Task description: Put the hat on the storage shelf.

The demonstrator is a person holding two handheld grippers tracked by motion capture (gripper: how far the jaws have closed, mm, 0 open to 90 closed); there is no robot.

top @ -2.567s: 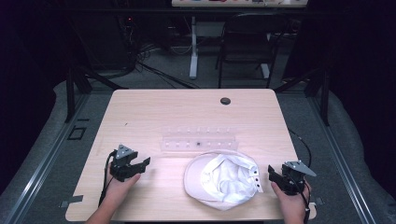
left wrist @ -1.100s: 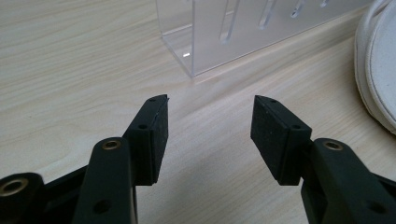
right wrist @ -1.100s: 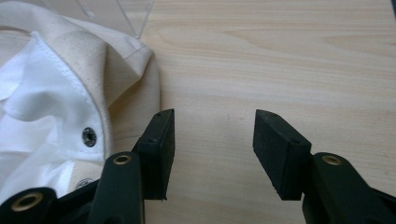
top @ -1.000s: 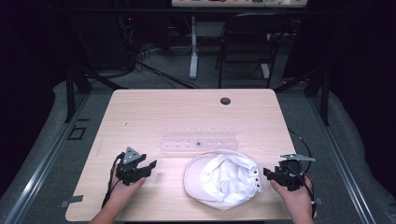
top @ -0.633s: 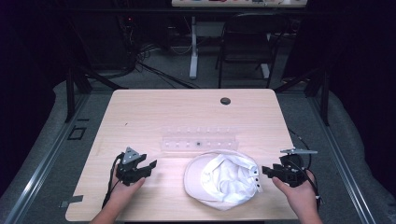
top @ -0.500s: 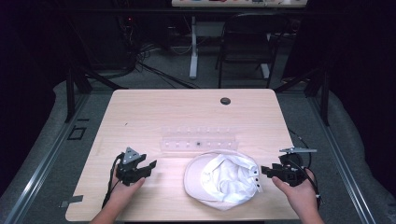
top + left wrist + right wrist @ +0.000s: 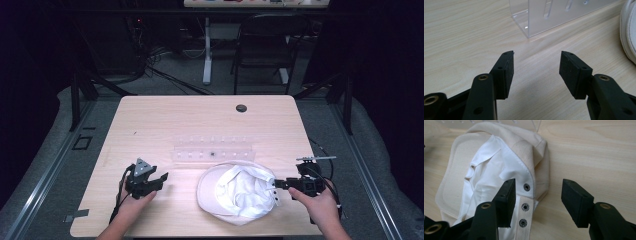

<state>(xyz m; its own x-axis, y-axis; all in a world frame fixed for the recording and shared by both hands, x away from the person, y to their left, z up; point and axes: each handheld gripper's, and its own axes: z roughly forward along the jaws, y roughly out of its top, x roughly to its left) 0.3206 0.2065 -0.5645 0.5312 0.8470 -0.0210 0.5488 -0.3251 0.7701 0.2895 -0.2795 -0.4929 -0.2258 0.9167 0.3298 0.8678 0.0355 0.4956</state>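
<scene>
Right gripper (image 7: 281, 184): near the table's front right corner, jaws spread wide and holding nothing; in the right gripper view they straddle the snap strap (image 7: 525, 206) at the back of the cap, one jaw over the white lining, the other over bare wood.
Left gripper (image 7: 161, 178): near the front edge, left of centre, jaws wide apart and holding nothing; in the left gripper view only bare table (image 7: 469, 30) lies between them.
Cap (image 7: 235, 192): cream, lying upside down by the front edge, right of centre, with the white lining facing up; 3 snaps show on the strap.
Clear rack (image 7: 214, 152): a transparent plastic stand at the table's middle, just behind the cap, nothing in it as far as I can tell.
Far edge: a dark round grommet (image 7: 241, 108) in the tabletop.
Progress: judged very early; the cap is not gripped by either claw.
Left to do: close the right jaws on the strap edge, bring the left gripper to the cap, then handle it.
</scene>
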